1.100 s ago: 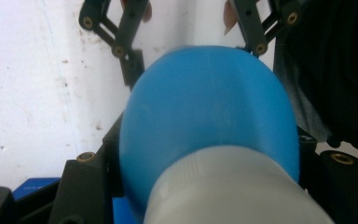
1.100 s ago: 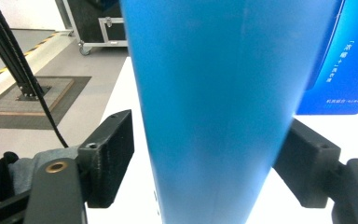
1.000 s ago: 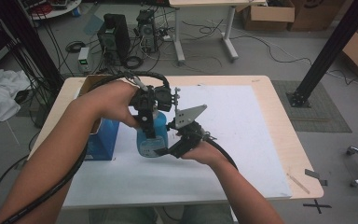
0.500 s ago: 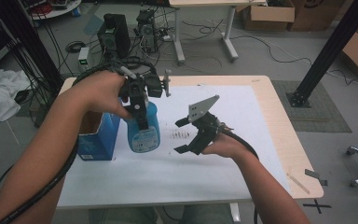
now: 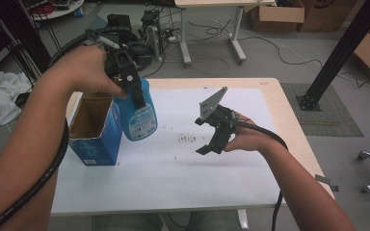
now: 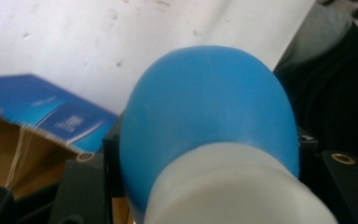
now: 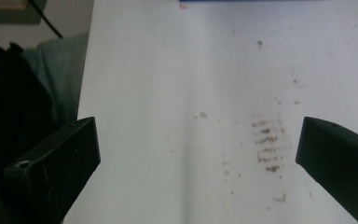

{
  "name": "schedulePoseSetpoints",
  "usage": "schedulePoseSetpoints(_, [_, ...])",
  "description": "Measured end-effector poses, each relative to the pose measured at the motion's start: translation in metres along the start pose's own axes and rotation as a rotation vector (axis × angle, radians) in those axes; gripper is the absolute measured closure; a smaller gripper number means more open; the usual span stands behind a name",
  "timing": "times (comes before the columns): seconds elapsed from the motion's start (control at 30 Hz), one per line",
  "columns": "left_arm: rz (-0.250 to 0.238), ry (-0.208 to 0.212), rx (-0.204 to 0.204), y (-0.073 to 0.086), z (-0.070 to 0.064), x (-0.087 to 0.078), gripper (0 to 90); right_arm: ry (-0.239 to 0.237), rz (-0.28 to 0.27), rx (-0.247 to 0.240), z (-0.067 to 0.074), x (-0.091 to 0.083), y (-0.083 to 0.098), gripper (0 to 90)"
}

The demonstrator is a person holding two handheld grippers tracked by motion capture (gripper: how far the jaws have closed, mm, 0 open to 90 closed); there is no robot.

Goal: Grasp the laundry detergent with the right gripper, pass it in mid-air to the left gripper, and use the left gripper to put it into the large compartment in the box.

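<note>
My left gripper [image 5: 127, 79] is shut on the neck of a blue spray bottle [image 5: 139, 115] and holds it in the air, tilted, just right of an open blue cardboard box [image 5: 94, 139]. In the left gripper view the bottle's blue shoulder [image 6: 209, 112] sits between the jaws, above the box's open flap [image 6: 42, 112]. My right gripper [image 5: 203, 136] hovers open over the middle of the white sheet [image 5: 173, 178], with nothing between its jaws. In the right gripper view the gripper [image 7: 198, 158] stands wide apart over the sheet.
A patch of brown smudges [image 5: 188, 139] marks the sheet near the right gripper, and the smudges [image 7: 268, 149] lie between its jaws in the right gripper view. A black post [image 5: 337, 53] stands off the table's right. Cables and desks crowd the floor behind.
The left gripper has lifted the bottle up and left, toward the box. The right gripper has drawn away from the bottle to the right and stands open.
</note>
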State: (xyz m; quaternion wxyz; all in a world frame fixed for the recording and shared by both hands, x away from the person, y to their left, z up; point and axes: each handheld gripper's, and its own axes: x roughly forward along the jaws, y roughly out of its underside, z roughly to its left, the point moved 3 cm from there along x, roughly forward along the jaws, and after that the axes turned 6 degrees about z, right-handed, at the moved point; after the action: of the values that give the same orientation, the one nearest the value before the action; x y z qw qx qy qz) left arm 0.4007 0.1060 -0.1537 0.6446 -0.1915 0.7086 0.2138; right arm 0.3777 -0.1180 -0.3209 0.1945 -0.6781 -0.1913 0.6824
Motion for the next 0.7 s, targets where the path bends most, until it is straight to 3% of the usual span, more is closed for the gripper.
schedulePoseSetpoints(0.07, [-0.011, -0.007, -0.048, 0.004, 0.005, -0.008, 38.9, -0.011, 0.045, -0.007, 0.000, -0.001, 0.001, 0.0])
schedulePoseSetpoints(0.1, [-0.011, -0.007, -0.048, 0.004, 0.005, -0.008, 38.9, -0.011, 0.045, -0.007, 0.000, -0.001, 0.001, 0.0])
schedulePoseSetpoints(0.3, [-0.051, -0.027, -0.254, 0.021, 0.025, -0.031, 38.9, -0.025, 0.172, -0.017, -0.001, -0.003, 0.006, 0.0])
schedulePoseSetpoints(0.33, [-0.061, -0.028, -0.311, 0.024, 0.029, -0.035, 38.9, -0.027, 0.180, -0.017, -0.001, -0.004, 0.007, 0.0])
schedulePoseSetpoints(0.37, [-0.064, -0.025, -0.341, 0.026, 0.032, -0.037, 38.9, -0.030, 0.190, -0.016, -0.001, -0.004, 0.008, 0.0])
schedulePoseSetpoints(0.4, [-0.064, -0.025, -0.341, 0.026, 0.032, -0.037, 38.9, -0.030, 0.190, -0.016, -0.001, -0.004, 0.008, 0.0])
schedulePoseSetpoints(0.43, [-0.069, -0.028, -0.432, 0.036, 0.043, -0.046, 38.9, -0.036, 0.226, -0.014, -0.001, -0.005, 0.012, 0.0])
schedulePoseSetpoints(0.47, [-0.069, -0.031, -0.461, 0.039, 0.045, -0.048, 38.9, -0.037, 0.239, -0.015, -0.001, -0.005, 0.014, 0.0])
schedulePoseSetpoints(0.5, [-0.069, -0.031, -0.461, 0.039, 0.045, -0.048, 38.9, -0.037, 0.239, -0.015, -0.001, -0.005, 0.014, 0.0])
schedulePoseSetpoints(0.57, [-0.059, -0.040, -0.499, 0.045, 0.049, -0.051, 39.0, -0.040, 0.266, -0.011, -0.002, -0.006, 0.018, 0.0])
schedulePoseSetpoints(0.7, [-0.043, -0.030, -0.601, 0.056, 0.058, -0.052, 39.0, -0.041, 0.280, -0.008, -0.002, -0.007, 0.022, 0.0])
